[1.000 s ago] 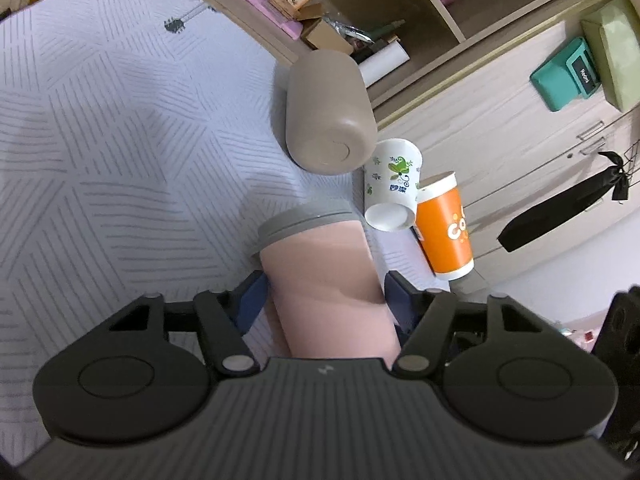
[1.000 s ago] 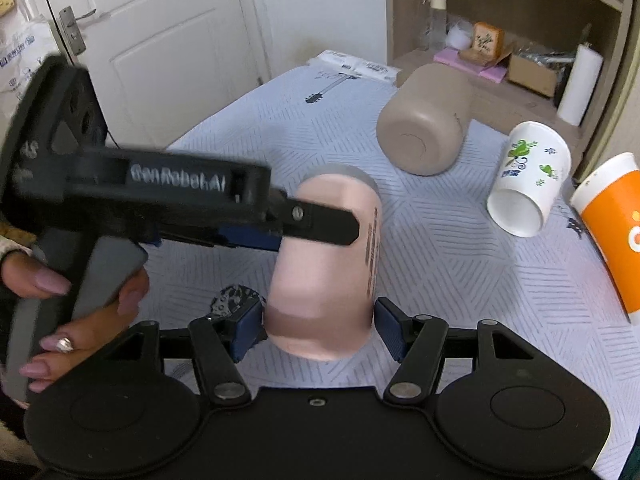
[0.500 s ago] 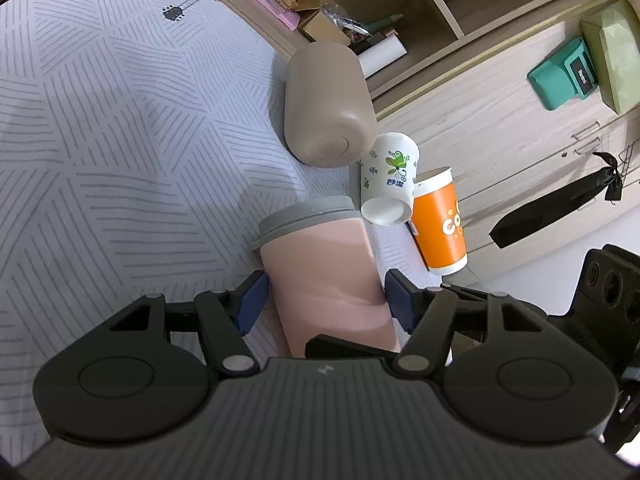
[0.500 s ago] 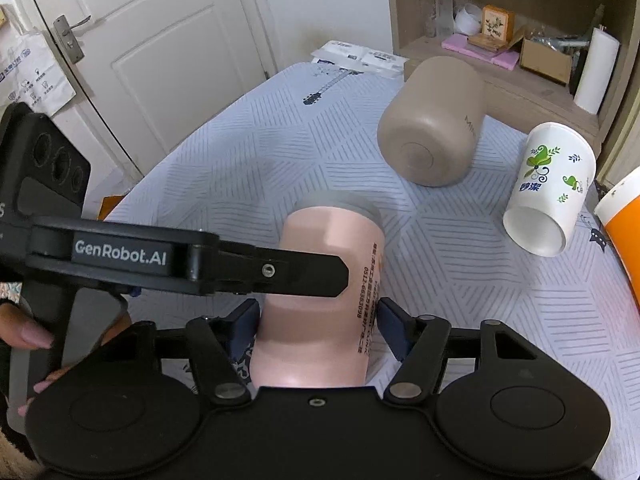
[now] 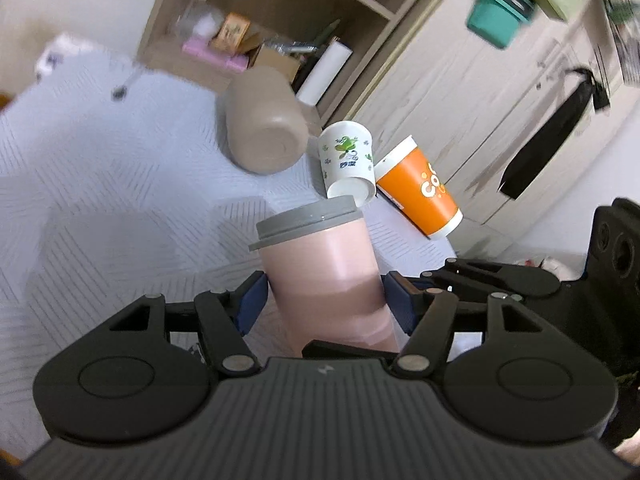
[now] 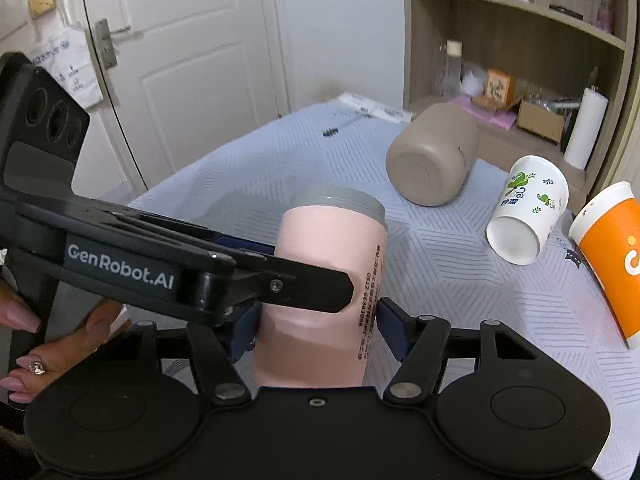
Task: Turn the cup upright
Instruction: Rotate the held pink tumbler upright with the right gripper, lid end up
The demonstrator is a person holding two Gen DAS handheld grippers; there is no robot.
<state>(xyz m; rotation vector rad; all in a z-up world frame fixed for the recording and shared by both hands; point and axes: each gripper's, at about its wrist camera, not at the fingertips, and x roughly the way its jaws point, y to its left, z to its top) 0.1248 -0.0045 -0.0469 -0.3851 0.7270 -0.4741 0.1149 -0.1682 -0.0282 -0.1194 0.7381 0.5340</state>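
Two grippers flank pink cup point(image 6: 328, 292); left gripper point(image 6: 316, 292) reads "GenRobot.AI".

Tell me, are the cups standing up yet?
Done: none yet. In hand: the pink cup with the gray lid sits between both grippers' fingers, the left gripper and right gripper, almost upright. Left: the tan cup, white paper cup and orange cup lie tipped over on the bed.

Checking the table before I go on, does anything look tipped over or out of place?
Yes. The tan tumbler, floral paper cup and orange paper cup all lie on their sides. The pink cup stands lid-up between both grippers.
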